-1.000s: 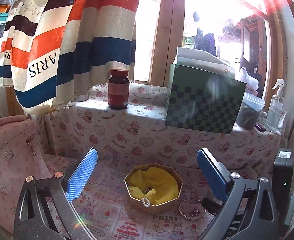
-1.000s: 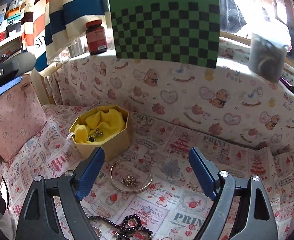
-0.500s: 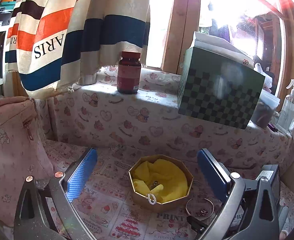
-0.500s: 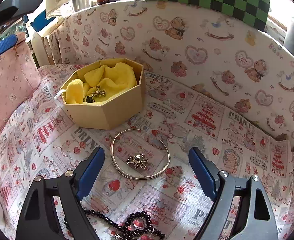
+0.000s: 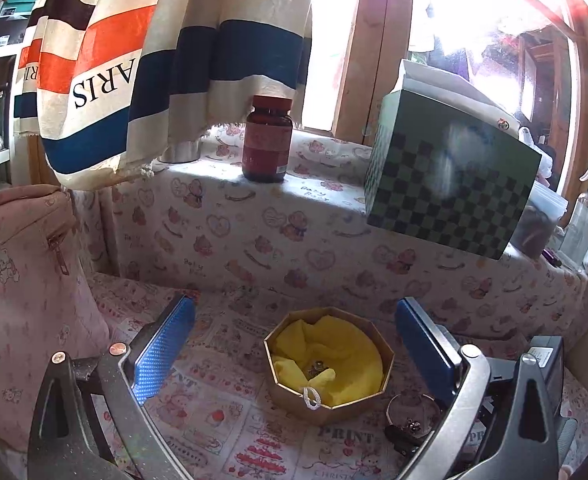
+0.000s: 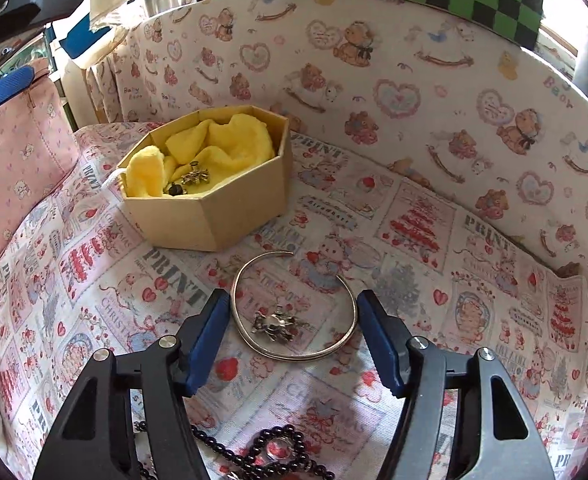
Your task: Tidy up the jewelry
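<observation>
A tan octagonal box lined with yellow cloth holds small metal trinkets. In front of it a silver open bangle lies on the printed cloth with a small charm inside its ring. My right gripper is low over the bangle, its blue fingers straddling the ring, jaws partly closed but not touching it. A black bead necklace lies beneath the gripper. My left gripper is open and empty, held above the box; the bangle shows at lower right.
A raised ledge covered in teddy-print cloth runs behind the work area, carrying a green checkered box and a red jar. A pink fabric bag stands at the left. A striped cloth hangs above.
My right gripper has dropped down and forward over the bangle, and its fingers have narrowed around it. My left gripper has shifted slightly, still open above the box.
</observation>
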`<state>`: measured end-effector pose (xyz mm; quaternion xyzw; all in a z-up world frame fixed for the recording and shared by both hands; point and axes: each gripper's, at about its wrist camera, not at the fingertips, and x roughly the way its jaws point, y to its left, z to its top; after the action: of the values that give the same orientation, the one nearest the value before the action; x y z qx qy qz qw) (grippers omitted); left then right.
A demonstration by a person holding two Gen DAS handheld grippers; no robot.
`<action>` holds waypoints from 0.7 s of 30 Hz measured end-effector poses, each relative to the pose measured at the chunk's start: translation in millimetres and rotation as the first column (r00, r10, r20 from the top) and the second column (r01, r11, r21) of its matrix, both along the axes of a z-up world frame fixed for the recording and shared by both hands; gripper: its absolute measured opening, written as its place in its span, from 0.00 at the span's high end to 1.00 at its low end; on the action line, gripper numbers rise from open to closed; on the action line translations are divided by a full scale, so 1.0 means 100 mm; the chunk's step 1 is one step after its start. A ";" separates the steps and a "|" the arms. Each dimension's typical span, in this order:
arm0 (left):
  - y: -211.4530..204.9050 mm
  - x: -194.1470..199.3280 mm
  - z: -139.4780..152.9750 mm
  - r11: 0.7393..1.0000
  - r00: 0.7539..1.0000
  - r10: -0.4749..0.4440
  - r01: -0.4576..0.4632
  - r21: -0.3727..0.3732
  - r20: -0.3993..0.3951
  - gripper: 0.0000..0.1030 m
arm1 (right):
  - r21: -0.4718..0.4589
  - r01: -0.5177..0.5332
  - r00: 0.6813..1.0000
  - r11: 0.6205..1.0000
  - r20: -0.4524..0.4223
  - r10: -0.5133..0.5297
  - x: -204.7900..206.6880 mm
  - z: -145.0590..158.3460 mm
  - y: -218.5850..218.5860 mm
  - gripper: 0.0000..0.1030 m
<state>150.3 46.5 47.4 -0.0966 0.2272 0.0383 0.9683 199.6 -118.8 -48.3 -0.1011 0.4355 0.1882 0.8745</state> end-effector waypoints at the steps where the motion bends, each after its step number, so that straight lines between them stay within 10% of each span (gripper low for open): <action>1: 0.00 0.00 0.00 1.000 1.000 -0.001 0.001 -0.002 0.000 0.03 | 0.012 0.007 1.000 1.000 0.005 -0.007 0.00 0.02 -0.04 0.34; 13: -0.21 0.08 -0.09 0.995 0.995 -0.076 0.080 0.066 -0.063 0.03 | 0.185 0.112 0.988 0.976 0.084 -0.129 0.05 0.58 -0.56 0.34; 21: -0.82 0.14 -0.40 0.927 0.943 -0.274 0.311 0.208 -0.191 0.20 | 0.241 0.195 0.965 0.951 0.127 -0.230 0.08 0.95 -0.95 0.34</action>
<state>164.3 -35.5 7.1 0.0570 0.3090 -0.0728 0.9465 207.3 -214.1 46.5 0.0327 0.3511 0.1328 0.9263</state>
